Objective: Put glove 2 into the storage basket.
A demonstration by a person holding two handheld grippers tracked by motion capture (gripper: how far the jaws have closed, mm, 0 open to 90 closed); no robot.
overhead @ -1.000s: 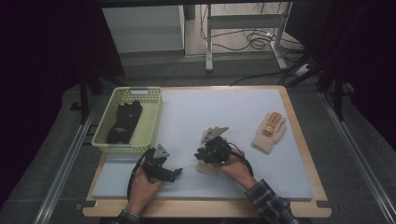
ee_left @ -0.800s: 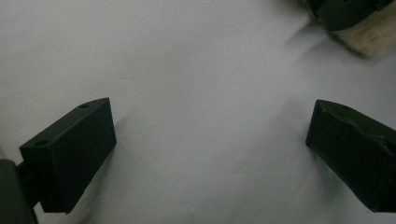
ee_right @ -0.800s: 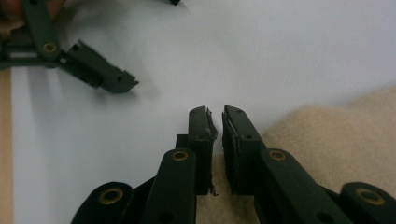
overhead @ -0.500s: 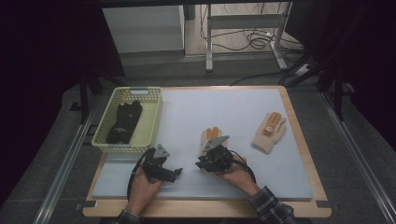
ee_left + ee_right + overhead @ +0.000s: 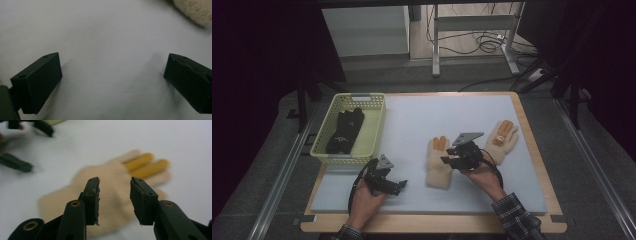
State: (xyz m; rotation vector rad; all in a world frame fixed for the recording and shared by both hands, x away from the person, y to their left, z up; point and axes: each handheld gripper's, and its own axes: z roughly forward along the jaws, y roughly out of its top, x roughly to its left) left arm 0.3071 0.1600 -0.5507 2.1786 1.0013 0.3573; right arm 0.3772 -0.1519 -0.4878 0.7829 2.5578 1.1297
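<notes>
A cream glove with orange fingers [image 5: 438, 162] lies flat on the white mat, palm down, fingers pointing away. My right gripper [image 5: 451, 161] hovers just right of it, open, nothing between its jaws; in the right gripper view the same glove [image 5: 107, 195] lies beyond the open right gripper [image 5: 115, 195]. A second matching glove [image 5: 503, 137] rests farther right. My left gripper [image 5: 399, 185] sits near the front left of the mat, open wide over bare mat, and the left gripper [image 5: 112, 75] holds nothing, with a cream cuff edge [image 5: 195, 12] at the top right.
A yellow-green basket [image 5: 371, 131] at the left of the table holds a black glove [image 5: 344, 131]. The white mat [image 5: 422, 115] covers a wooden table. Cables and a metal stand lie on the floor beyond the far edge.
The right gripper has let go of the cream glove, which now lies flat on the mat, and has drawn back with jaws open. The left gripper has barely moved.
</notes>
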